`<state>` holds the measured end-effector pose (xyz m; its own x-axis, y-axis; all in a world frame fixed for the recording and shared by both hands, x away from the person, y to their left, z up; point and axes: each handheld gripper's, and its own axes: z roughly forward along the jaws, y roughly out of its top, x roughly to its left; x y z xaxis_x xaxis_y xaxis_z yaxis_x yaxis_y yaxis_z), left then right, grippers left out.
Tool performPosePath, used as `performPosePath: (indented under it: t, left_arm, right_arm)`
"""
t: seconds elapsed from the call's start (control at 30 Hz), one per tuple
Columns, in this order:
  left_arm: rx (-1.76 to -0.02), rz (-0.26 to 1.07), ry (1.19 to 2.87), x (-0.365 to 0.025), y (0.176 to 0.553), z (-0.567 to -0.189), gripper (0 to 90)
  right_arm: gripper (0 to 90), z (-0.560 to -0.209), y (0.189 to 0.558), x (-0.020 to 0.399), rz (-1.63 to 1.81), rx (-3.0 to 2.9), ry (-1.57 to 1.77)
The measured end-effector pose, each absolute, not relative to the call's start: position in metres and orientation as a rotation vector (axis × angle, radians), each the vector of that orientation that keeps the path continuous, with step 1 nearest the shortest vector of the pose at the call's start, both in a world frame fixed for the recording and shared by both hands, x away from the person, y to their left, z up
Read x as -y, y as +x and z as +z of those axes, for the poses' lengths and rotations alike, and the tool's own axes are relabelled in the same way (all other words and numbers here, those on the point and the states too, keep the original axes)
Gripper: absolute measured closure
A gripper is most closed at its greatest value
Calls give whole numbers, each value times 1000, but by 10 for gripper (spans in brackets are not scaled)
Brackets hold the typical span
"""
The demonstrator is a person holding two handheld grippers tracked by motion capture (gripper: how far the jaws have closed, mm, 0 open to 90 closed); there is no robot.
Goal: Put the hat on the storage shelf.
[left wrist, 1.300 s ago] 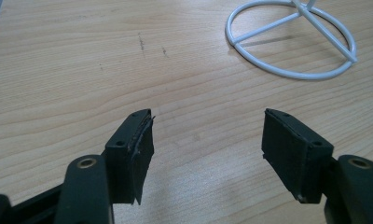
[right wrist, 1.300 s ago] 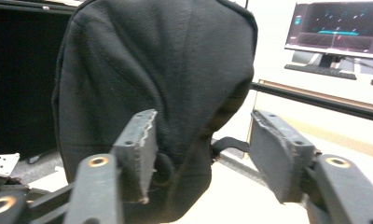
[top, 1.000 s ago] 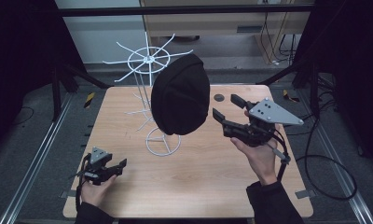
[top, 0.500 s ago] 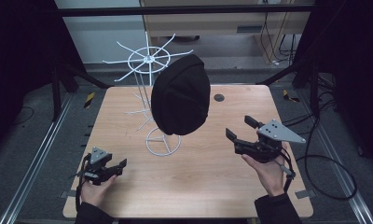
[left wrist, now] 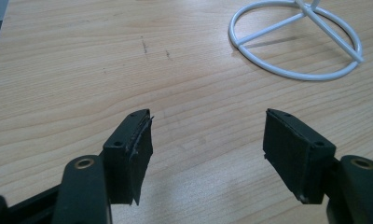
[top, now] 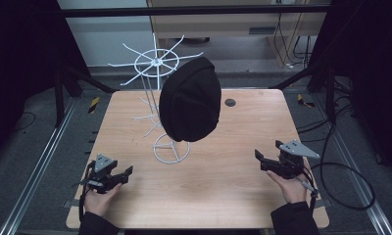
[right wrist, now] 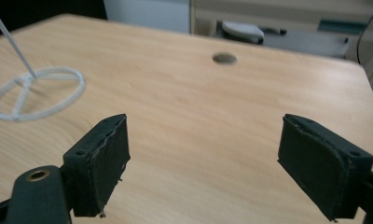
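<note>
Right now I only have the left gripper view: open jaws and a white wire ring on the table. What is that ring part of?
Observer: It is the base of a white wire stand. A black beanie hangs on the stand.
Operator: Where is the right gripper?
Observer: The right gripper is low over the right side of the table, jaws open, holding nothing.
Operator: Anything else on the table?
Observer: A small dark round hole near the far edge.
</note>
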<state>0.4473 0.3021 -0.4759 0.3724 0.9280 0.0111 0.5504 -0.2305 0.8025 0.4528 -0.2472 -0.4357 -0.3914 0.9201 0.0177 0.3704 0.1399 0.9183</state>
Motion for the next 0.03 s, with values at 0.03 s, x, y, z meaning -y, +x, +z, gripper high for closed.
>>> performPosePath:
  t: [0.03]
  left_arm:
    - [-1279,656,1901,-302,448,-476,321]
  right_arm:
    - [164,-441,452,251,1211,-1859,1245]
